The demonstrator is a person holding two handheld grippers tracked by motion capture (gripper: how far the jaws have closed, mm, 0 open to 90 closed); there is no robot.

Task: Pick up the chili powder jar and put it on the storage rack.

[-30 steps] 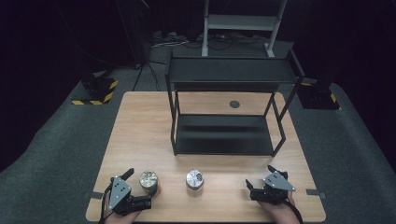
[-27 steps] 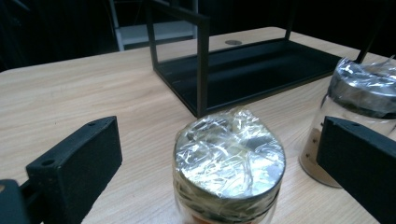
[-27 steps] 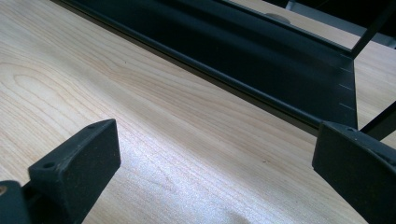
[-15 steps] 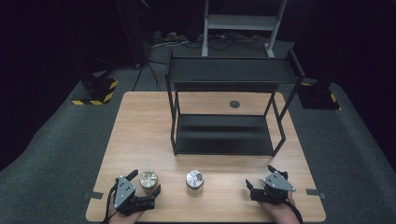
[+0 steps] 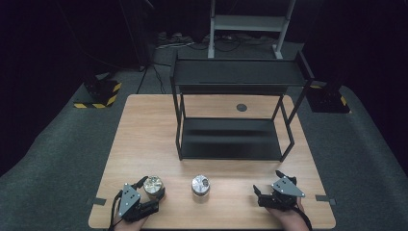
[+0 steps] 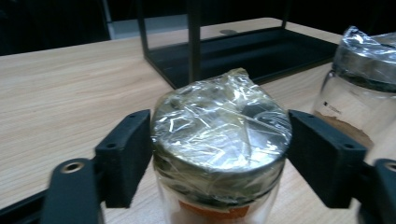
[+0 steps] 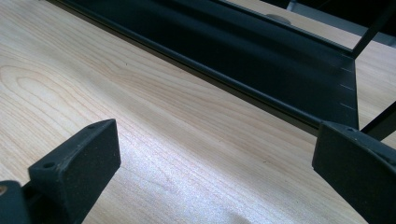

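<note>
The left gripper [image 6: 219, 154] has just closed its jaws on the foil-capped jar [image 6: 219, 149], near the table's [image 5: 144, 130] front-left edge. A second jar [image 5: 200, 187] stands apart; the left gripper view shows brown powder in it. The right gripper [image 7: 219, 172] is spread over bare wood – shelf rack [image 5: 231, 139] beyond.

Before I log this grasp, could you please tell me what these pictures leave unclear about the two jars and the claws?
- Left jar: its base is cut off by the bottom edge of the left gripper view; plastic wrap blurs the lid.
- Second jar: cut by the right edge there; its small dark label is unreadable.
- Left claw: the jar hides the pad faces, so full contact is uncertain.
- Right claw: tiny in the high view.
</note>
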